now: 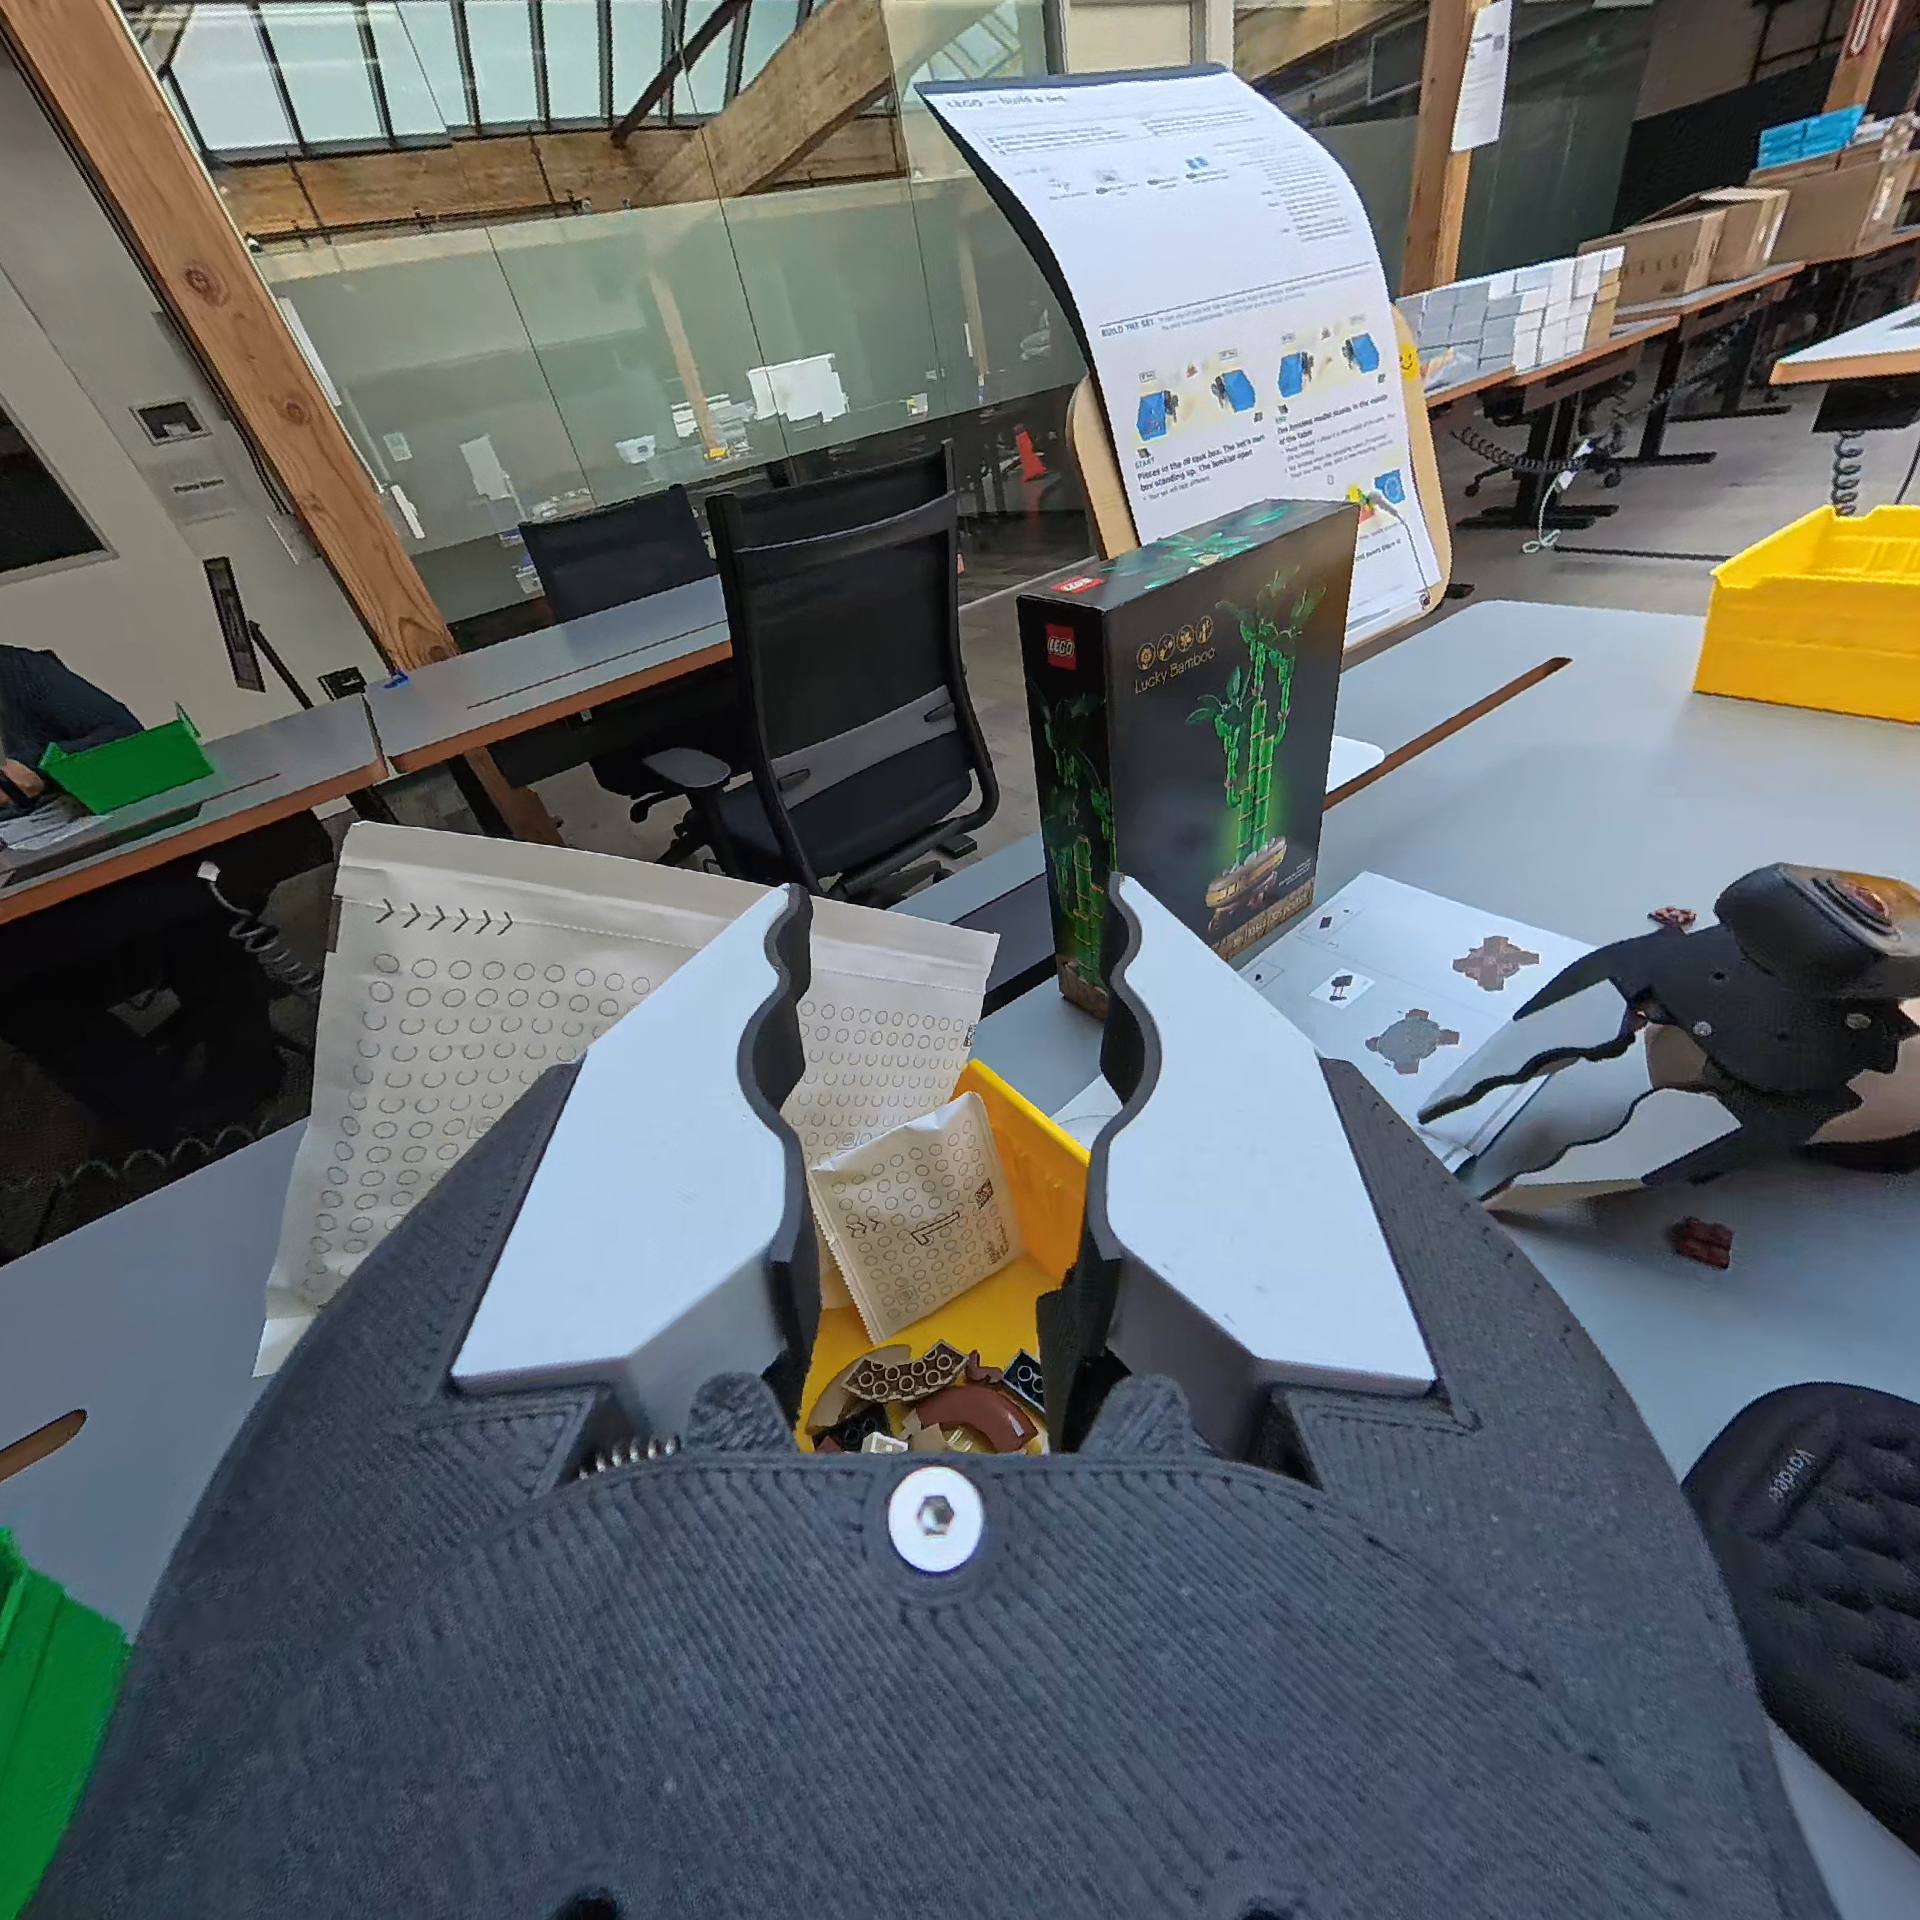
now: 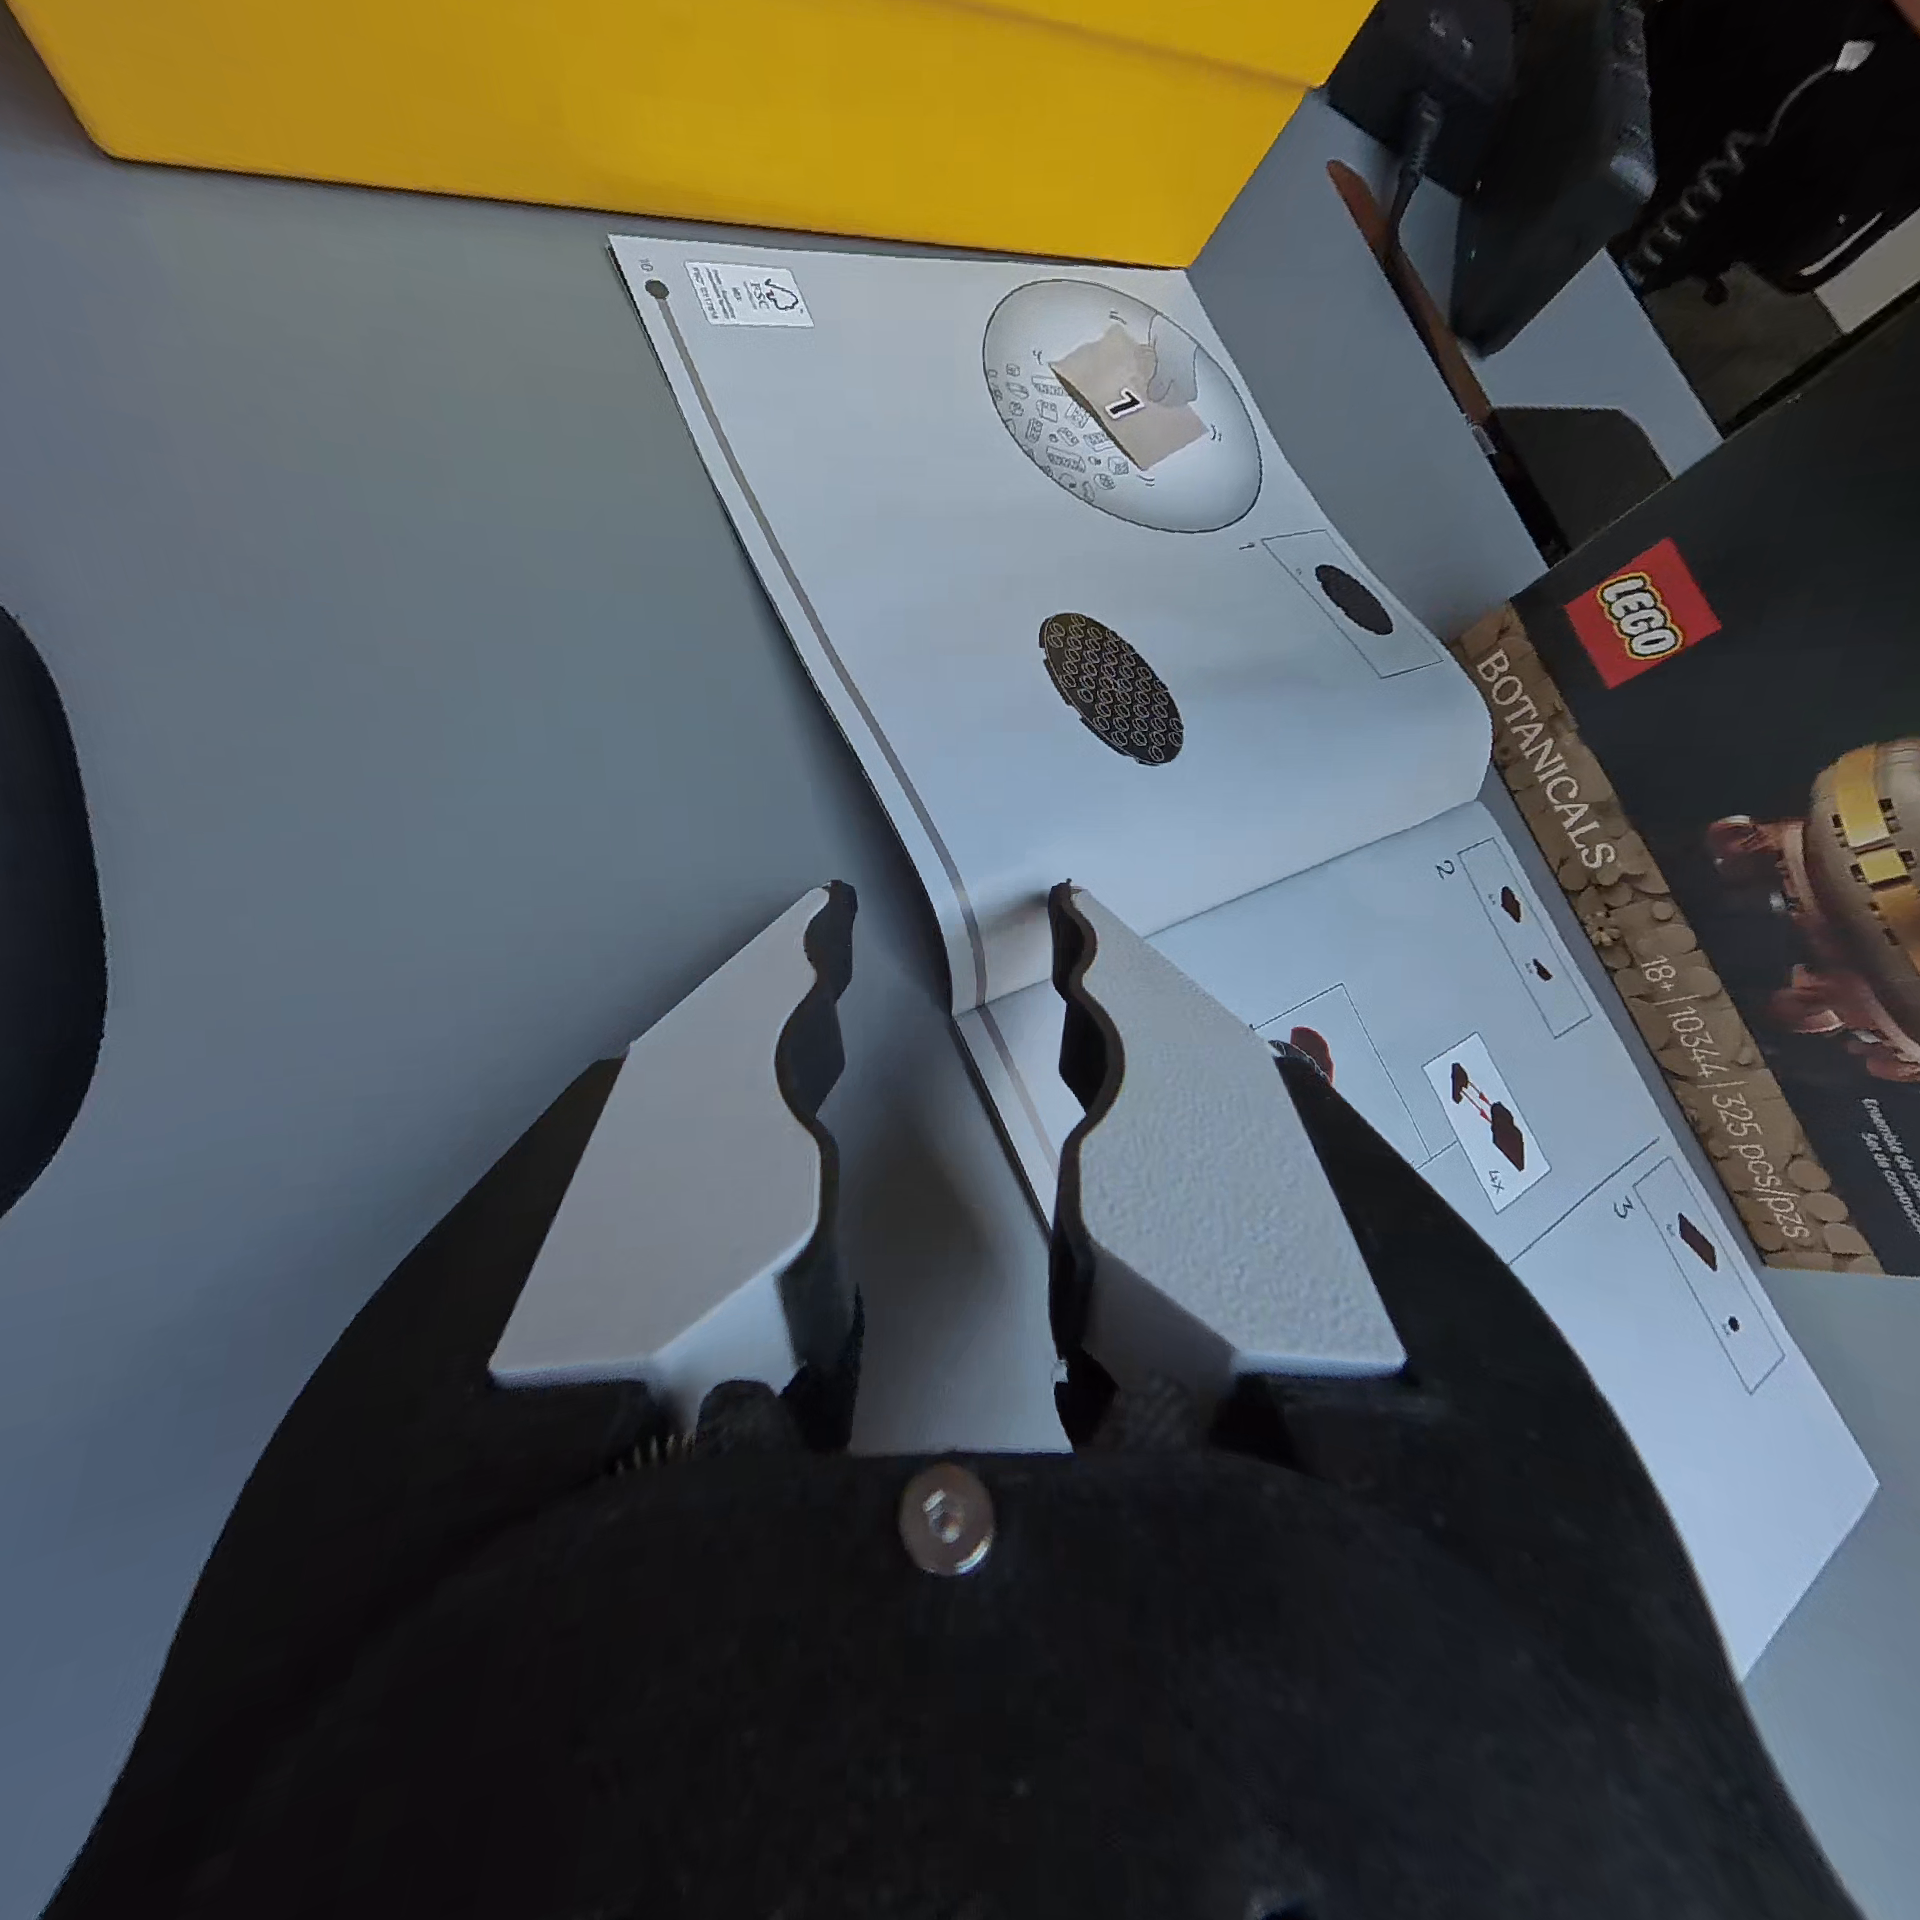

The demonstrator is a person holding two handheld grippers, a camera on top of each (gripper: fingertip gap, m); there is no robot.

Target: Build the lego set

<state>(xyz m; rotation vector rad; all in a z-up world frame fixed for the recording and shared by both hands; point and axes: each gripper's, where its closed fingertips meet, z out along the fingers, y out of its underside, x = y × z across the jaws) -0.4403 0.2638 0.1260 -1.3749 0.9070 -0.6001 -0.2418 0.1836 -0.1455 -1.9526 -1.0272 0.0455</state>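
Note:
My left gripper (image 1: 961, 925) is open and empty. It hovers over a yellow bin (image 1: 1039, 1153) that holds several loose brown, tan and black bricks (image 1: 935, 1392) and a small white paper bag (image 1: 914, 1216). A large white paper bag (image 1: 468, 1039) leans behind the bin. My right gripper (image 2: 948, 904) is open and empty, low over the near edge of the open instruction booklet (image 2: 1091, 623). It also shows in the left wrist view (image 1: 1455, 1158), on the booklet (image 1: 1382, 997). The dark set box (image 1: 1216, 748) stands upright behind the booklet and shows in the right wrist view (image 2: 1714, 831). Two small brown bricks (image 1: 1704, 1242) lie by the right gripper.
A second yellow bin (image 1: 1818, 623) sits on the grey table at the far right and shows in the right wrist view (image 2: 675, 104). A printed sheet on a stand (image 1: 1226, 312) rises behind the box. A black padded rest (image 1: 1818, 1590) and a green bin (image 1: 42, 1714) lie near the front. Some 35 cm of space lies between my two pairs of fingers.

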